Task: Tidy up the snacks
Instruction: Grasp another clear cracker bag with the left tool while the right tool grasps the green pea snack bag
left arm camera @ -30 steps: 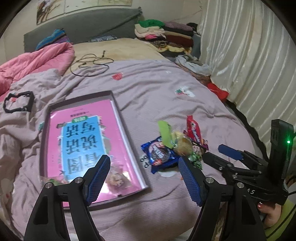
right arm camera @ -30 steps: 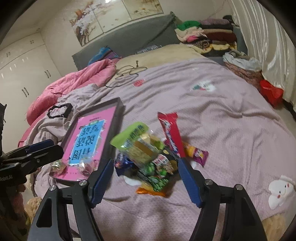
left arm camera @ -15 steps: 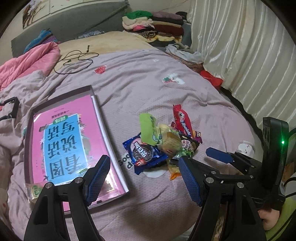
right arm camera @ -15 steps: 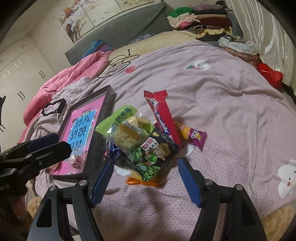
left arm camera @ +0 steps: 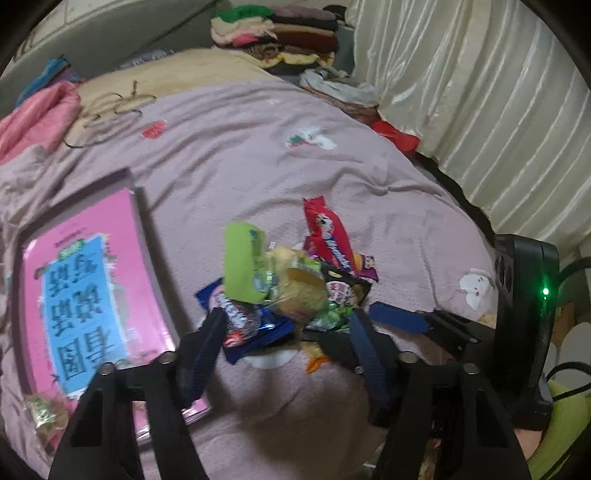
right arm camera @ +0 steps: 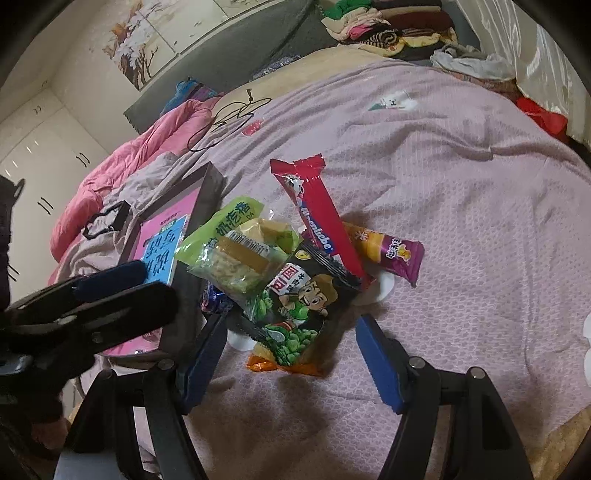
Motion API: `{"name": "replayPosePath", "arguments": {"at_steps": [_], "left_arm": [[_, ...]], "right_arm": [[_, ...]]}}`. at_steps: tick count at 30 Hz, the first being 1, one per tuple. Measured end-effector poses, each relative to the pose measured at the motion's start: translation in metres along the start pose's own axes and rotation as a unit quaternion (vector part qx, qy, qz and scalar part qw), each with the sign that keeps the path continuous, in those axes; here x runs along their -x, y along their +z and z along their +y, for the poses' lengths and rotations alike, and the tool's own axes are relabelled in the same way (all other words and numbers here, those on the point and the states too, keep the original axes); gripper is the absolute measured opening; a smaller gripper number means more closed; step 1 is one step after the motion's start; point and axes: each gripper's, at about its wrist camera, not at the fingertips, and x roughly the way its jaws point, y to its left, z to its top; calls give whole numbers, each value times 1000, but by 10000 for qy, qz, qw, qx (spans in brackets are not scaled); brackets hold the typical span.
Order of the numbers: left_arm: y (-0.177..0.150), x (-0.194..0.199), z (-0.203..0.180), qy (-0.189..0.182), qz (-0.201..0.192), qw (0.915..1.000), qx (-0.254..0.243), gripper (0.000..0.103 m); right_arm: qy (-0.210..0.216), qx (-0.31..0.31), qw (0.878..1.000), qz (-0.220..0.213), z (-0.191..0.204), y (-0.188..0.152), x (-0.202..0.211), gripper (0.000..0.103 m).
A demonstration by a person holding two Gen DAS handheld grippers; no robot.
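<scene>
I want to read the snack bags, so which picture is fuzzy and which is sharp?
Left wrist view: smeared by motion, so the blue crinkly foil cookie packet and the big pink picture book look fuzzy. Right wrist view: sharper, so the print on the long red plastic candy wrapper reads. Both views bend at the edges.

A heap of snacks point(right arm camera: 288, 266) lies on the bed point(right arm camera: 461, 192), just right of a tray point(right arm camera: 207, 192) that holds a book point(left arm camera: 88, 302). In the heap, a long bar point(right arm camera: 317, 218) lies behind a pea packet point(right arm camera: 303, 306), with a biscuit bag point(right arm camera: 240, 247) to their left. Folded clothes point(left arm camera: 280, 33) are stacked far behind, and a curtain point(left arm camera: 480, 92) hangs at right.
</scene>
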Motion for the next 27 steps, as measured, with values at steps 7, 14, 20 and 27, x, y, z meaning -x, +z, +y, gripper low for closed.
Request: {"name": "replayPosePath", "arguments": {"at_steps": [7,14,20,27], "left_arm": [[13,-24,-3,-70,226,9997,-45,52],[18,-38,-5,-81,432,9989,-154,45],[21,-51,-10,-230,598,9974,-323,46],[23,-64,-14,-407,795,9950,-441,49]], "right_arm": [[82,-75,9999,61,-4,1,-9,72],[139,-220,9996,86,-10,5,-17,72],[160,-293,9994,67,-18,5,-23,64],[244,-262,9994,-13,-29,4,-19,47]]}}
